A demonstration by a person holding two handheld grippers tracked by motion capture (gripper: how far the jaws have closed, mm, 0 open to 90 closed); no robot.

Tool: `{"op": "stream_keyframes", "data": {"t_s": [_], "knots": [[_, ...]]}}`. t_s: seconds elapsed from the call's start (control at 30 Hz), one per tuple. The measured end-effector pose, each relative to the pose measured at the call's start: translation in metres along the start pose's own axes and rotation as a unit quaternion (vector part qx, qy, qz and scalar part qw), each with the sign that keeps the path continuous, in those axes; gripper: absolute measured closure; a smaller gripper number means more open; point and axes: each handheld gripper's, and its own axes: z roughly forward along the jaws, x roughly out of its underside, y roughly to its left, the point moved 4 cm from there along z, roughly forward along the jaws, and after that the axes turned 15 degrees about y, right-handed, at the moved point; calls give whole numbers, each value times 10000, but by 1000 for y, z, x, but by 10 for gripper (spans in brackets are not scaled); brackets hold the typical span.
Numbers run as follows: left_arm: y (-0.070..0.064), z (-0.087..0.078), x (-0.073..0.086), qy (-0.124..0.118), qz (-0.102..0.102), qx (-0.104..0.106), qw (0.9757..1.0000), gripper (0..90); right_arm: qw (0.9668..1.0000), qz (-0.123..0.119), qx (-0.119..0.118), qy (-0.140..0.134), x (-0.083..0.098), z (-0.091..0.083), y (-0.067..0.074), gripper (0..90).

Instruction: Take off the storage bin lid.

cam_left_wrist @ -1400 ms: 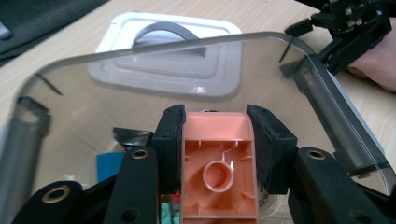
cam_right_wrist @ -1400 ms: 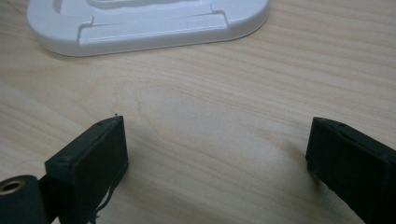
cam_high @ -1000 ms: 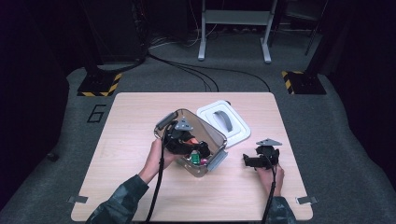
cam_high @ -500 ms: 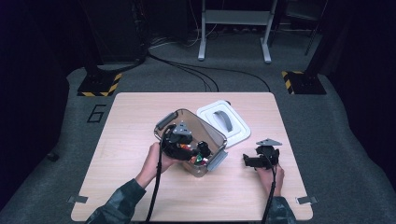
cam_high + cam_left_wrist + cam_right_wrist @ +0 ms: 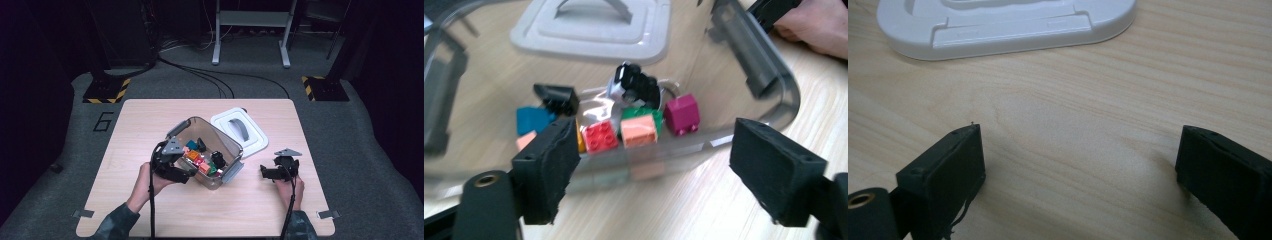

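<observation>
- The step in hand looks like loading toy bricks into the clear bin: the left gripper is hanging at the bin's near-left wall, its jaws having just been opening and now standing wide with nothing between them, so a piece has probably just been dropped in.
- The right gripper is resting on the surface to the right of the bin, jaws spread wide and empty, near the white lid.
- The bin is sitting open at the middle of the surface, with the lid lying flat just behind and to its right, touching or nearly touching its far corner.
- Inside, the bricks are lying in a loose cluster against the near wall: a red brick, an orange one, a green one behind it, a magenta brick, a teal piece, and two black pieces.
- Next move, as I judge it: no loose brick is lying on the surface, so the lid probably goes on; that calls for gripping its raised grey handle and lining it up with the rim.
</observation>
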Motion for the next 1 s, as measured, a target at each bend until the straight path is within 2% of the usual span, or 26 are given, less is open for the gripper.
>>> {"op": "stream_keyframes", "data": {"t_s": [0.13, 0.2, 0.23, 0.3, 0.33, 0.37, 0.43, 0.5, 0.67, 0.77, 0.83, 0.87, 0.93, 1.0], "knots": [[4, -3, 20, -48, -152, -151, 9998, 142, 10000, 3, 0, 1, 0, 0, 0, 47], [7, -4, 31, 14, -236, -199, 9995, 120, 10000, 4, 0, 0, 0, 0, 0, 47], [11, -2, 42, 53, -323, -255, 9991, 110, 10000, 3, 0, 0, 0, 0, 0, 47], [14, 0, 48, 107, -376, -304, 9988, 99, 10000, 2, 0, -1, 0, 0, 0, 47], [19, 5, 60, 208, -465, -336, 9981, 89, 10000, 4, 0, 1, 0, 0, 0, 47], [19, 5, 60, 208, -465, -336, 9981, 85, 10000, 4, 0, 1, 0, 0, 0, 47], [25, 12, 73, 266, -604, -431, 9969, 68, 10000, 5, 1, 0, 0, 0, 0, 47], [30, 18, 86, 307, -764, -427, 9957, 64, 10000, 5, 2, 0, 0, 0, 0, 47], [41, 36, 115, 512, -1066, -603, 9912, 46, 10000, 7, 0, 0, 0, 0, 0, 47], [46, 42, 127, 648, -1140, -811, 9880, 42, 10000, 5, 2, 2, 0, 0, 0, 47], [47, 47, 134, 742, -1137, -1022, 9855, 33, 10000, 1, 3, 1, 0, 0, 0, 46], [48, 49, 138, 740, -1157, -1057, 9849, 30, 10000, 8, 2, 3, 0, 0, 0, 46], [49, 53, 143, 745, -1214, -973, 9850, 22, 10000, 9, 3, 4, 0, 0, 0, 46], [51, 57, 148, 702, -1298, -1015, 9838, 12, 10000, 10, 5, 4, 0, 0, 0, 46]]}}
